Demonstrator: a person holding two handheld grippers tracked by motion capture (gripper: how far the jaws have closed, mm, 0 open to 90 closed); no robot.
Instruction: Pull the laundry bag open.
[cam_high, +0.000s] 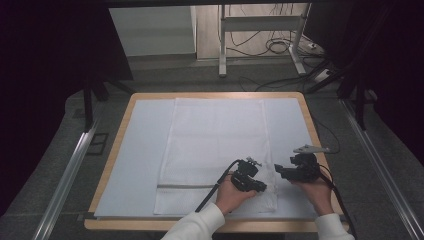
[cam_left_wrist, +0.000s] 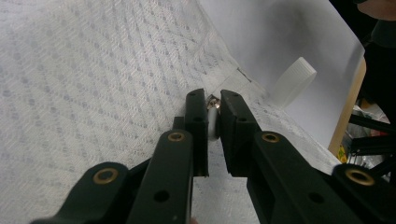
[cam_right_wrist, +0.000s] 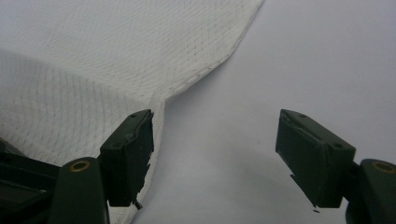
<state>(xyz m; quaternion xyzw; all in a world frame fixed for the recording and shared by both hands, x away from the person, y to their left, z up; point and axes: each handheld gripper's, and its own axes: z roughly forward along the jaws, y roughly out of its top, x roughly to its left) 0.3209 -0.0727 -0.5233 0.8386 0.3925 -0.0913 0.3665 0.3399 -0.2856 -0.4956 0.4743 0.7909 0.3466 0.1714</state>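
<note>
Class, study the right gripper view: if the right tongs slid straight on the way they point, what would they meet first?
Probably the bare pale mat; the open right tongs straddle it, with the mesh bag's edge just beside the line at the left. Depth is hard to judge.

grippers: 2 | mesh bag (cam_high: 215, 150): 1 | zipper pull (cam_left_wrist: 212, 122): 1 | white mat (cam_high: 135, 150): 1 | ribbed white cap (cam_left_wrist: 293, 82): 1

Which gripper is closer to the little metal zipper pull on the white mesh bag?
Left. The left gripper has its jaws closed around the zipper pull on the mesh bag. The right gripper stands open beside the bag's edge, holding nothing.
</note>
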